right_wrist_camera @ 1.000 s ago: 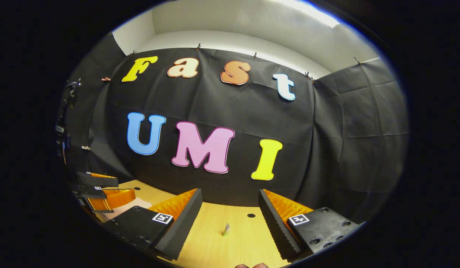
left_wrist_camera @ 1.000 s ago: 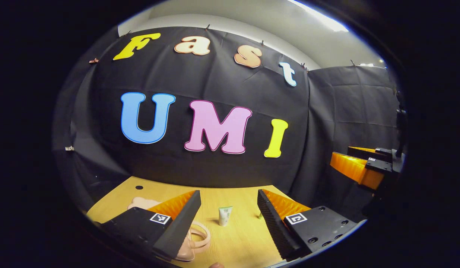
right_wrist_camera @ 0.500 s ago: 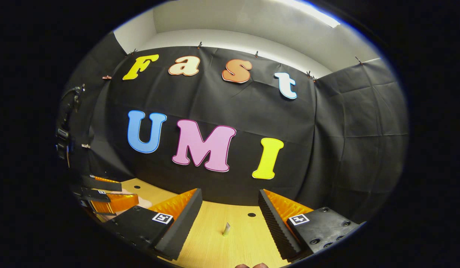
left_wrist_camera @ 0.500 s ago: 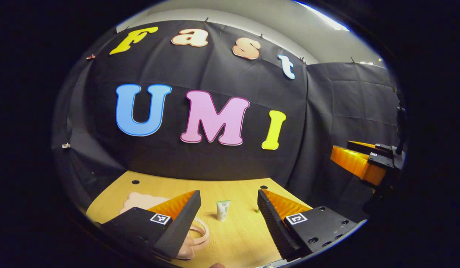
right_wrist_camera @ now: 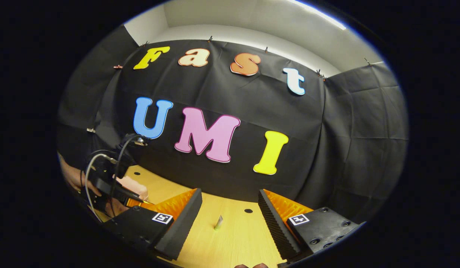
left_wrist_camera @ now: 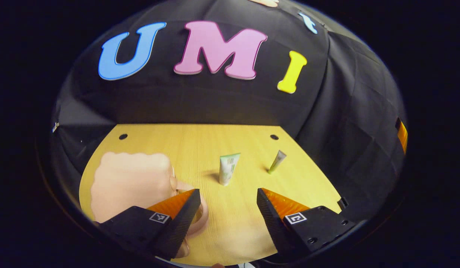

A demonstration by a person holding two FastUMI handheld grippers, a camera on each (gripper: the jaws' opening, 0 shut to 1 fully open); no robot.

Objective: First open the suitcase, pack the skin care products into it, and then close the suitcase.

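Observation:
A pale pink suitcase [left_wrist_camera: 129, 182] lies shut on the wooden table [left_wrist_camera: 185, 141] at the left, its handle loop by my left finger. A white tube with a green band [left_wrist_camera: 228, 168] stands upright mid-table. A slimmer tube [left_wrist_camera: 277, 161] leans to its right; in the right gripper view the same slim tube [right_wrist_camera: 218, 222] stands ahead. My left gripper [left_wrist_camera: 228, 193] is open above the table's near side, tilted down, with nothing between its fingers. My right gripper [right_wrist_camera: 230, 193] is open and empty as well. A hand [right_wrist_camera: 71, 176] holds the left gripper [right_wrist_camera: 110, 186] at the far left.
Black cloth walls close the table at the back and on the right. Two small round holes [left_wrist_camera: 123, 136] [left_wrist_camera: 274, 137] mark the table's far corners. Bare wood lies between the suitcase and the tubes. An orange bit of the right gripper [left_wrist_camera: 401, 134] shows at the far right.
My left gripper has tipped downward and moved forward, so the suitcase and both tubes now show in full. The right gripper has hardly moved. Both stay open.

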